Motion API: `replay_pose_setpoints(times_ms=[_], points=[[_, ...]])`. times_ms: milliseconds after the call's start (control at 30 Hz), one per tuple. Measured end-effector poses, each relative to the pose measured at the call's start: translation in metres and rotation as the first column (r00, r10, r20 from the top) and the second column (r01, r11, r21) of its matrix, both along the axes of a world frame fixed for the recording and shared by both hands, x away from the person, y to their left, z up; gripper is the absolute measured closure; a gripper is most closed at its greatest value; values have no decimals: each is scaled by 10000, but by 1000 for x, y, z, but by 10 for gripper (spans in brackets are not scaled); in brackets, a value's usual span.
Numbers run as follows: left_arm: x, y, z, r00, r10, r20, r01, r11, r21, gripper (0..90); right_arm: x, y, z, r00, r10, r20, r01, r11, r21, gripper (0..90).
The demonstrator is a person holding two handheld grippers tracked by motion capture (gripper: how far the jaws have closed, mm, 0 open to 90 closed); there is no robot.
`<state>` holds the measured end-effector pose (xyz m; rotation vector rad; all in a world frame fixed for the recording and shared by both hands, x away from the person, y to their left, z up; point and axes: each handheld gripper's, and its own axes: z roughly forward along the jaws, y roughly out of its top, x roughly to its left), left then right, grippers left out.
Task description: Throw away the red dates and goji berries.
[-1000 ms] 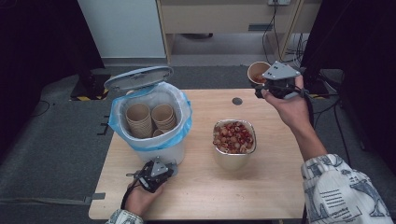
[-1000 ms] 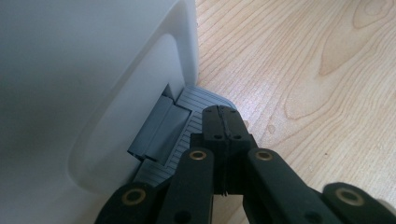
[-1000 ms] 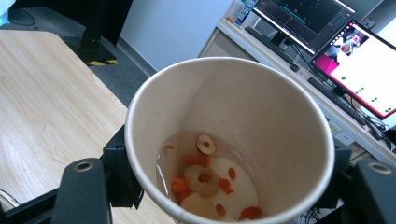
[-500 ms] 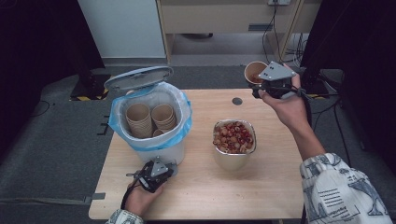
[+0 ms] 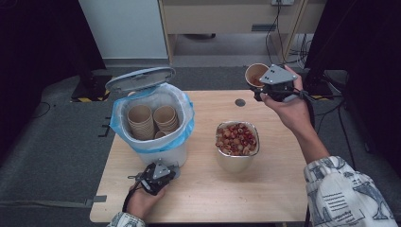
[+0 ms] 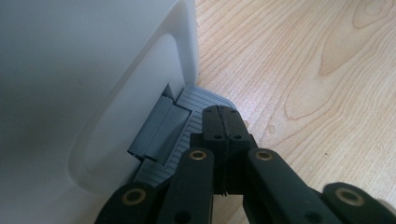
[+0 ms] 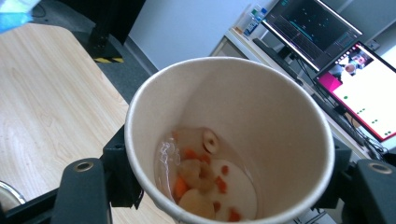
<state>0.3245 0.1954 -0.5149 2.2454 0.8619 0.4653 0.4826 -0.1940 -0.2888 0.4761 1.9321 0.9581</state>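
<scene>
- Right gripper (image 5: 261,87), upper right of the high view, clamped around a tan paper cup (image 5: 256,74) holding leftover broth with orange and pale food bits (image 7: 204,179); cup upright, mouth up.
- Round steel bowl of reddish scraps (image 5: 237,140) down and left of the cup, centre of the wooden surface (image 5: 274,189); likely tipping target, nearer than the white pedal bin with blue liner (image 5: 156,120) at left.
- Left gripper (image 6: 223,122) fully closed, pressing the bin's grey ridged pedal (image 6: 194,100); grey lid (image 5: 140,79) up.

Nothing legible stood anywhere: the two monitors (image 7: 348,51) beyond the desk (image 5: 265,189) showed only blurred graphics and dots, and the paper cup (image 7: 233,140) bore no print I could read.
</scene>
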Motion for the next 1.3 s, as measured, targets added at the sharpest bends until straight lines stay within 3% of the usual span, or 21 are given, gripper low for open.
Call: replay_pose_setpoints(times_ms=[167,567,833,1300], points=[[0,0,0,10000,0,-6,0,10000,-10,899,-2,-2,1,10000,24,73,-24,10000,-6,299],[0,0,0,10000,2,-5,-2,10000,-6,899,-8,0,-4,9990,240,370,-210,9966,-801,298],[0,0,0,10000,3,-5,-3,10000,-9,899,-10,0,-3,9988,286,390,-256,9968,-751,298],[0,0,0,10000,8,-4,-8,10000,-50,899,-17,5,-2,9926,426,1139,-198,9807,-1944,298]])
